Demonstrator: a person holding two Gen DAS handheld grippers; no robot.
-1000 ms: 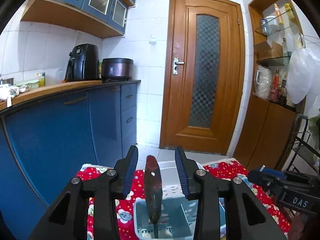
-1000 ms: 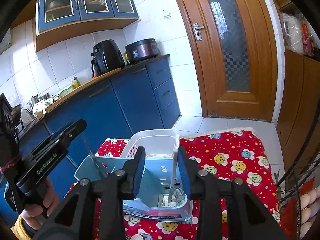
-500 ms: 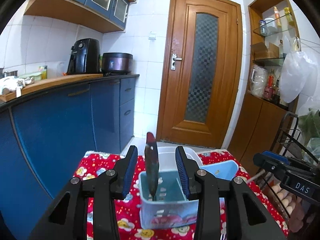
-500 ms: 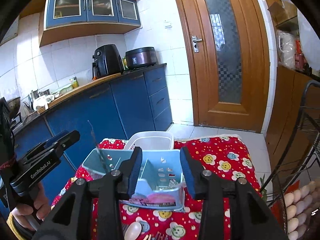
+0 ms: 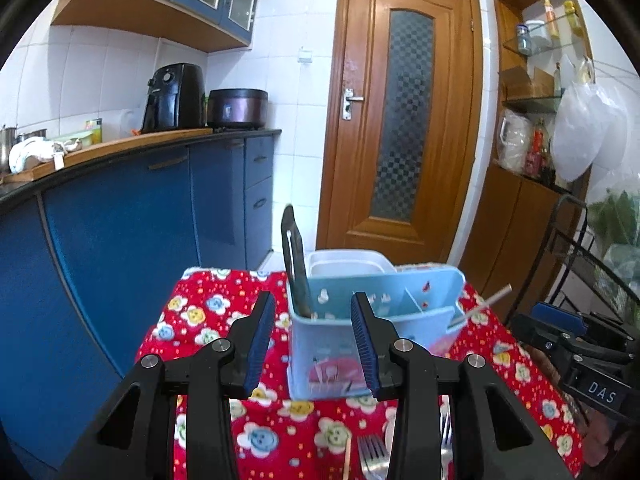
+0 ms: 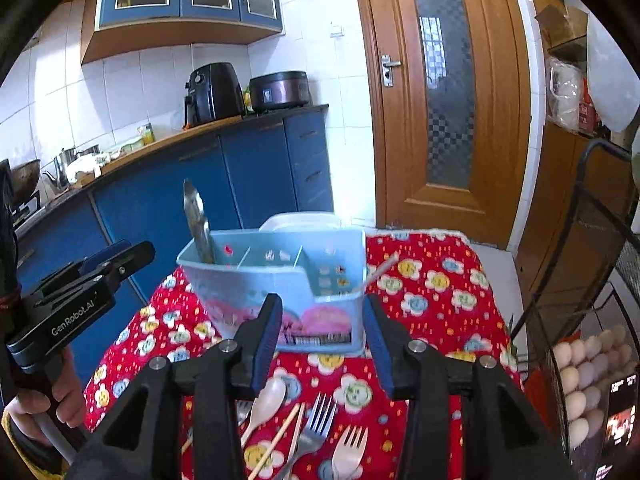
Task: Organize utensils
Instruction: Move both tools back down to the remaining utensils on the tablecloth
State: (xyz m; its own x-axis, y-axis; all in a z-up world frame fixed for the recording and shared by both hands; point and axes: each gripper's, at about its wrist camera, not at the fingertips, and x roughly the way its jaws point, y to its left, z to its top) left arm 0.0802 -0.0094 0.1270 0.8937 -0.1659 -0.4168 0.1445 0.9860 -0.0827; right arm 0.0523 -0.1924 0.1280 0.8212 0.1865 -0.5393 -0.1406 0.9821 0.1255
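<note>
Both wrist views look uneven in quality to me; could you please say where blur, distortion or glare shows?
Left wrist view: strong fisheye bending of the blue cabinets, dark corner vignette, slight motion smear on the light blue plastic utensil caddy; the open left gripper is sharp. Right wrist view: same curvature, the brown wooden door bows, the caddy is soft, and the metal spoon handle glints.

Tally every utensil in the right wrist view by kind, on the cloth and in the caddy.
Forks: 2, metal fork and pale fork, on the cloth.
Spoons: 1, pale spoon, on the cloth.
Thin sticks: 2, wooden stick on the cloth, grey stick in the caddy.
Unidentified metal utensil: 1, in the caddy.
Total: 6.
</note>
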